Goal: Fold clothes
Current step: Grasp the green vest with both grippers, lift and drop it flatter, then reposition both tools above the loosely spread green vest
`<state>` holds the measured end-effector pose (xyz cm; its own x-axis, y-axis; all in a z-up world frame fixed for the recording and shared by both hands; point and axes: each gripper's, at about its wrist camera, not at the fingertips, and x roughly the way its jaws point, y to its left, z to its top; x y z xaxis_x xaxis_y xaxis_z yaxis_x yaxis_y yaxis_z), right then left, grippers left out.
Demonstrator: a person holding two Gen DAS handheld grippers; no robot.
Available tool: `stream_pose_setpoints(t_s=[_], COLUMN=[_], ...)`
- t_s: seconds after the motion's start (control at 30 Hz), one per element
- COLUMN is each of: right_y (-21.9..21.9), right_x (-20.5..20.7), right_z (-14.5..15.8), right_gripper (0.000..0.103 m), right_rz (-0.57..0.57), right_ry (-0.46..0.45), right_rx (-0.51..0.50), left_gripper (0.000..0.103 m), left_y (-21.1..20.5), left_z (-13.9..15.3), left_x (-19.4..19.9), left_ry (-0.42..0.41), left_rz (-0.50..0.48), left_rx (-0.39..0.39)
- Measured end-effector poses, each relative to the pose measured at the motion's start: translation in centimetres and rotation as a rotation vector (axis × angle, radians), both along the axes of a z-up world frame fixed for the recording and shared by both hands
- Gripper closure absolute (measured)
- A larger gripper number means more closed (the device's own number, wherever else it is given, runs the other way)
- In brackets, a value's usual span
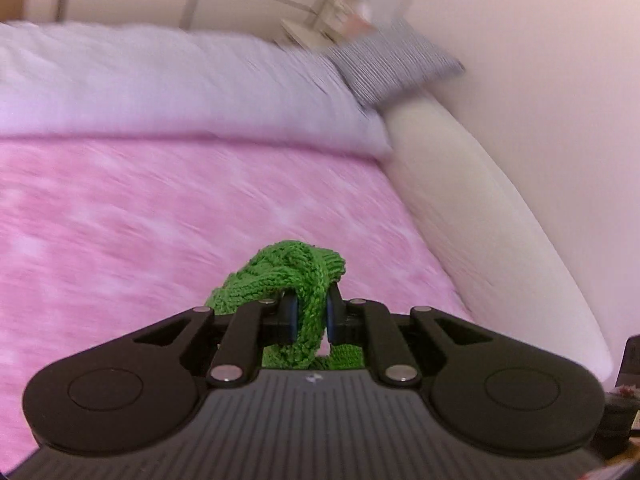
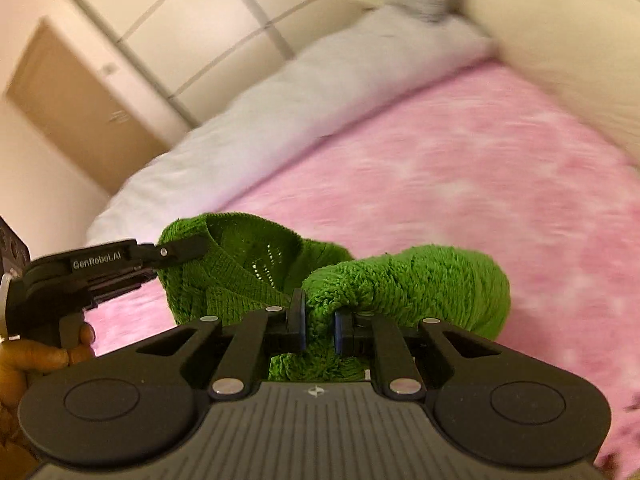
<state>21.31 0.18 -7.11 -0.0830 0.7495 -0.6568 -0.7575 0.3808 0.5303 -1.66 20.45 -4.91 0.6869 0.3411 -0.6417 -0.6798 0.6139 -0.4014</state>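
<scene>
Both tongs are gripping the same green knit garment (image 2: 248,276), and you're carrying it clear above the pink bedspread (image 1: 160,220).

Nearest, in the left wrist view: your left gripper (image 1: 311,318) is pinching a twisted cabled band of the knit between its blue-edged pads (image 1: 291,316). The jaws are sitting nearly together, clamped on that band, and a bunched end of the knit is poking up just beyond the fingertips. More green is showing below, between the linkages. The gripper is pointing downward at a slant toward the bed.

In the right wrist view: your right gripper (image 2: 320,324) is clamping a thicker fold, jaws almost closed with fabric squeezed between them. The fuzzy side of the knit is bulging to the right of the tips. The view is rolled, so the bed is running diagonally across the frame.

Further out in that same view, the left gripper (image 2: 188,250) is coming in from the left edge, biting the far edge of the garment. Your left hand (image 2: 44,354) is wrapping its handle, fingers curled underneath. The knit is hanging slack between the two grips.

Beyond it: a white duvet (image 1: 180,80) is lying past the pink cover, a cream padded bed frame (image 1: 500,220) is curving along the right, and a striped cushion (image 1: 396,60) is sitting at the far corner. A pale wardrobe (image 2: 188,32) and wooden door (image 2: 76,108) are standing behind, blurred.
</scene>
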Motion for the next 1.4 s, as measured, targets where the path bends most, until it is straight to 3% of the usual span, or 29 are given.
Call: stream_pose_setpoints(t_s=[0.17,0.27,0.3,0.37,0.43,0.53,0.63,0.87,0.93,1.2,1.4], right_y=[4.3,7.6,8.7,11.1,12.9,13.0,11.7,9.2,8.4,7.4,6.0], right_x=[-11.1,-17.8,-19.9,-24.6,-29.2,-34.0,-36.9,-38.3,-38.5,-36.8,-33.3], right_z=[2.8,3.7,3.7,3.4,2.7,2.2,2.0,0.9,0.7,0.0,0.4], right_gripper=[0.088,0.087,0.083,0.056,0.043,0.045,0.044,0.036,0.032,0.019,0.015], right_rz=[0.077,0.131,0.163,0.257,0.353,0.432,0.46,0.448,0.455,0.504,0.611], right_ry=[-0.012,-0.025,-0.023,0.001,0.005,-0.033,-0.038,-0.163,-0.2,-0.268,-0.329], right_rx=[0.077,0.101,0.095,0.047,-0.005,-0.063,-0.127,-0.287,-0.312,-0.312,-0.287], left_gripper=[0.094,0.093,0.091,0.082,0.074,0.071,0.062,0.058,0.051,0.035,0.031], left_y=[2.4,4.5,5.4,7.3,8.5,9.1,7.6,0.5,-2.0,-8.7,-13.4], left_z=[4.3,5.2,4.9,4.3,3.3,1.3,-0.7,-4.6,-4.6,-1.3,0.3], left_x=[-12.1,-18.6,-20.4,-24.1,-26.9,-30.7,-33.9,-38.9,-39.1,-37.3,-33.2], left_ry=[-0.007,0.034,0.067,0.133,0.216,0.343,0.395,0.428,0.433,0.409,0.398], left_rz=[0.074,0.095,0.106,0.128,0.152,0.172,0.189,0.238,0.252,0.35,0.514], left_rx=[0.08,0.104,0.101,0.095,0.092,0.056,0.003,-0.164,-0.186,-0.107,-0.09])
